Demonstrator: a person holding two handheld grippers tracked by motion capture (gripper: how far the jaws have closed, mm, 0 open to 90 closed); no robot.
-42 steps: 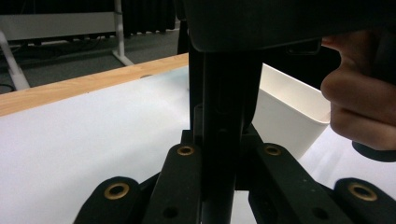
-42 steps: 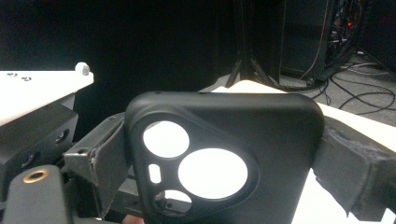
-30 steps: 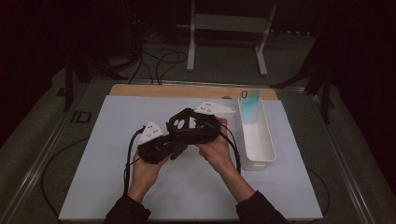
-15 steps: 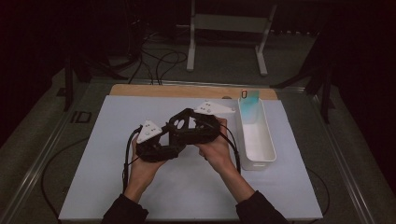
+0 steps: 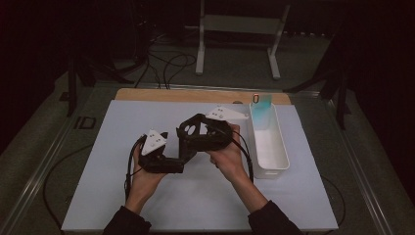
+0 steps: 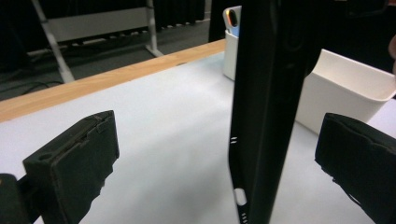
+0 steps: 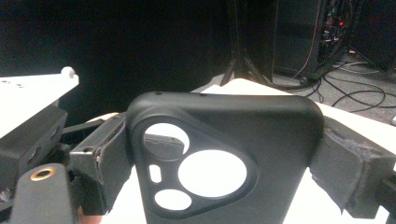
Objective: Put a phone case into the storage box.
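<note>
A black phone case with a triangular camera cut-out stands upright, and my right gripper is shut on its two side edges. In the high view the case hangs above the middle of the white mat, held by the right gripper. My left gripper sits just to its left and slightly nearer. In the left gripper view the case is seen edge-on between the wide-apart jaws of my open left gripper, touching neither pad.
A long white bin lies on the mat to the right of the hands, with a phone-like object upright at its far end. A wooden strip borders the far edge. Cables and a stand lie on the floor beyond.
The left hand and its gripper have slid slightly toward the near-left. The right gripper still holds the case in about the same place.
</note>
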